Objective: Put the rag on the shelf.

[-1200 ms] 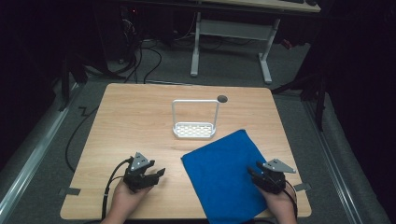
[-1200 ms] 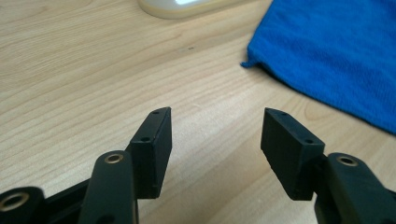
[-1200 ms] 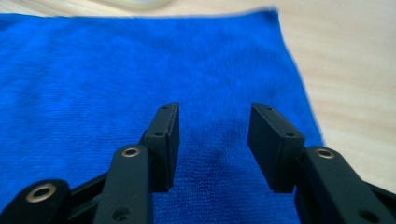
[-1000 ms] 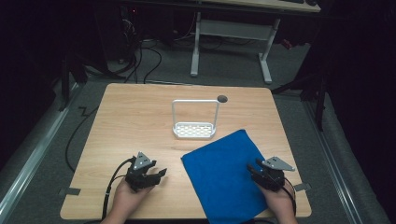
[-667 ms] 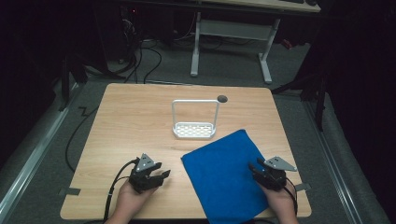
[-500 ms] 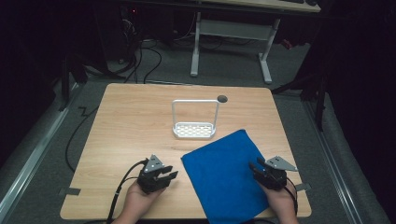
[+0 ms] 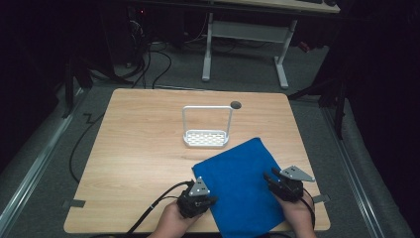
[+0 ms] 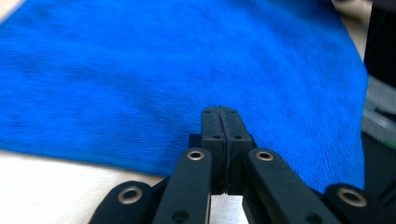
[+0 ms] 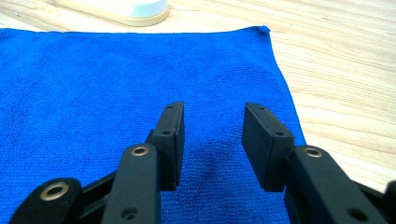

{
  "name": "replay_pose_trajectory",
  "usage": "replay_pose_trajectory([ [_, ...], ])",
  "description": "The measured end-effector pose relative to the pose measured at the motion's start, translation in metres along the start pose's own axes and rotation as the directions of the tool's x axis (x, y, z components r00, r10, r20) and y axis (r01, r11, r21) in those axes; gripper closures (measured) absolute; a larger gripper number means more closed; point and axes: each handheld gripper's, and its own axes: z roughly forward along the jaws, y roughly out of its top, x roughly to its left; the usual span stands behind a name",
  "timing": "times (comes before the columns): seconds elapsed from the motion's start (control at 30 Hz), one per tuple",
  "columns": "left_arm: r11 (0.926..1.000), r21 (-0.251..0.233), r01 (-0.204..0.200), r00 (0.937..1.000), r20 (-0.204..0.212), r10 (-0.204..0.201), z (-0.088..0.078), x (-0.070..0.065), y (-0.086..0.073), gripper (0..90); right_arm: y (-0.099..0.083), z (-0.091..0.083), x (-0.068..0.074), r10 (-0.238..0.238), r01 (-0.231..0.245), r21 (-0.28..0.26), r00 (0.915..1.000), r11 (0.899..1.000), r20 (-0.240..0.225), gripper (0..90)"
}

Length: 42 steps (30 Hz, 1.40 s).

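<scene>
Two grippers at blue cloth (image 7: pixel 239 182): left gripper (image 7: pixel 197 199) jaws pressed together at its edge, having just closed, right gripper (image 7: pixel 281 184) jaws spread above it; soft, light, limp, so pinch edges.

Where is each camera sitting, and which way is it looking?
High view: sits above the person's side, looks forward and down on the table; both hands show, with the left gripper and right gripper.
Left gripper view: rides on the left gripper, looks along its shut jaws at the blue cloth.
Right gripper view: rides on the right gripper, looks along its parted jaws over the cloth towards the white rack.
Shared: all three views show the blue cloth.
</scene>
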Motion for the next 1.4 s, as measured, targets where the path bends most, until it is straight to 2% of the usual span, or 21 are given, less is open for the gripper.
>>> replay_pose_trajectory([
  [0.1,0.999,0.035,-0.029,0.9996,-0.002,0.029,0.005,-0.004,-0.002,89.2,-0.001,0.001,-0.001,0.005,-0.005,0.004,1.0,1.0,-0.003,59.7],
  [0.23,0.9986,0.041,-0.034,0.9994,0.003,0.034,0.004,-0.003,-0.003,88.8,-0.001,0.001,-0.002,0.005,-0.005,0.004,1.0,1.0,-0.004,59.6],
  [0.4,0.9988,0.044,-0.02,0.9998,0.008,0.02,-0.005,0.004,-0.008,88.3,-0.001,-0.001,-0.002,0.008,-0.008,0.001,1.0,1.0,-0.006,59.2],
  [0.67,0.9977,0.054,0.041,0.9991,0.001,-0.041,-0.031,0.026,-0.025,87.3,-0.001,-0.003,-0.003,0.024,-0.024,-0.002,0.9996,1.0,-0.013,59.3],
  [0.8,0.9947,0.055,0.087,0.9961,-0.019,-0.086,-0.043,0.041,-0.031,87.1,-0.001,-0.002,-0.002,0.023,-0.023,0.0,0.9994,1.0,-0.027,61.2],
  [0.83,0.9923,0.049,0.114,0.9931,-0.036,-0.112,-0.049,0.049,-0.034,86.9,0.0,0.0,0.0,0.025,-0.025,0.007,0.9991,1.0,-0.035,62.5],
  [0.9,0.9915,0.05,0.12,0.9921,-0.042,-0.118,-0.051,0.052,-0.035,86.9,0.0,0.001,0.002,0.022,-0.022,0.01,0.999,1.0,-0.039,63.5],
  [0.97,0.9885,0.04,0.146,0.9882,-0.054,-0.144,-0.056,0.061,-0.038,86.8,0.003,0.007,0.006,0.015,-0.014,0.02,0.9981,1.0,-0.059,70.3],
  [1.03,0.9873,0.035,0.155,0.9866,-0.058,-0.153,-0.057,0.065,-0.039,86.9,0.007,0.012,0.011,0.004,-0.002,0.024,0.9975,1.0,-0.07,77.9],
  [1.13,0.9844,0.021,0.175,0.9822,-0.073,-0.173,-0.06,0.072,-0.041,86.8,0.013,0.021,0.015,-0.014,0.017,0.034,0.9972,0.999,-0.074,83.2],
  [1.23,0.9802,0.005,0.198,0.977,-0.082,-0.197,-0.062,0.079,-0.043,86.8,0.017,0.034,0.017,-0.026,0.03,0.059,0.9975,0.998,-0.066,86.6],
  [1.33,0.9779,-0.003,0.209,0.9744,-0.084,-0.209,-0.063,0.084,-0.043,86.9,0.013,0.046,0.019,-0.052,0.059,0.127,0.9967,0.99,-0.062,86.9],
  [1.4,0.9768,-0.008,0.214,0.9729,-0.088,-0.214,-0.063,0.086,-0.044,86.9,0.013,0.046,0.018,-0.043,0.051,0.127,0.9969,0.991,-0.066,87.0],
])
